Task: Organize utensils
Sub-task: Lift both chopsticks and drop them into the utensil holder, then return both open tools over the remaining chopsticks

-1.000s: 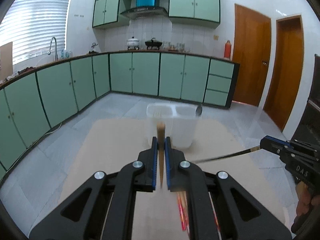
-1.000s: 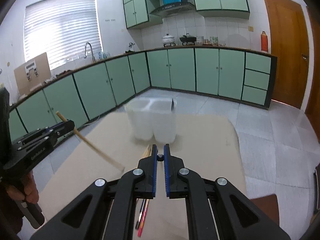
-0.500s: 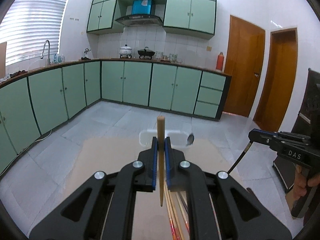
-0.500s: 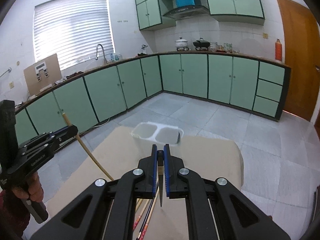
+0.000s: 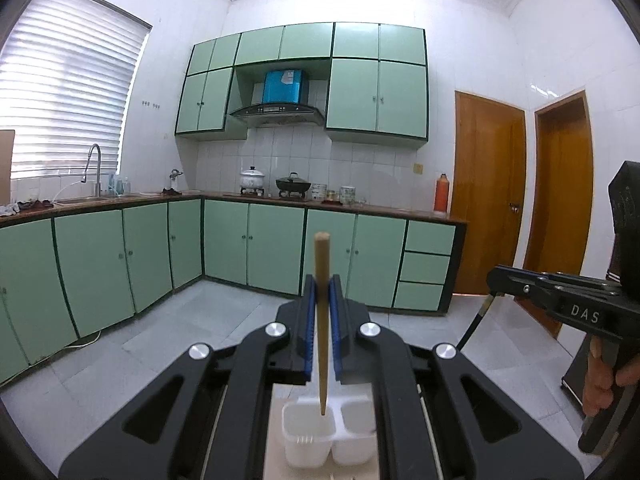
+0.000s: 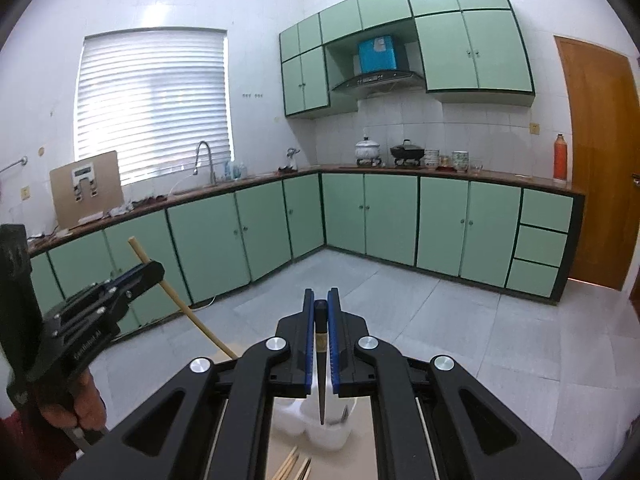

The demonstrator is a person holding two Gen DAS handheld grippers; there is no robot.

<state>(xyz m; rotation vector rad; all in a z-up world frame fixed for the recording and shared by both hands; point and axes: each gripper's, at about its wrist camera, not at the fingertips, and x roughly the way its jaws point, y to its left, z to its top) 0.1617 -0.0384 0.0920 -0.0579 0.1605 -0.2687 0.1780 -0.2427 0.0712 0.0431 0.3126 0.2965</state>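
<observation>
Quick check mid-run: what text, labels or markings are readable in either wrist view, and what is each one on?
"DAS": white letters on the side of the right tool, seen in the left wrist view.
White lettering on the side of the left tool: too blurred to read.
Sticker on the blue box above the range hood: too small to read.
Nothing else legible.

White letters "DAS" stand on the right hand-held gripper (image 5: 496, 278); lettering on the left hand-held gripper (image 6: 154, 270) is too blurred to read.
</observation>
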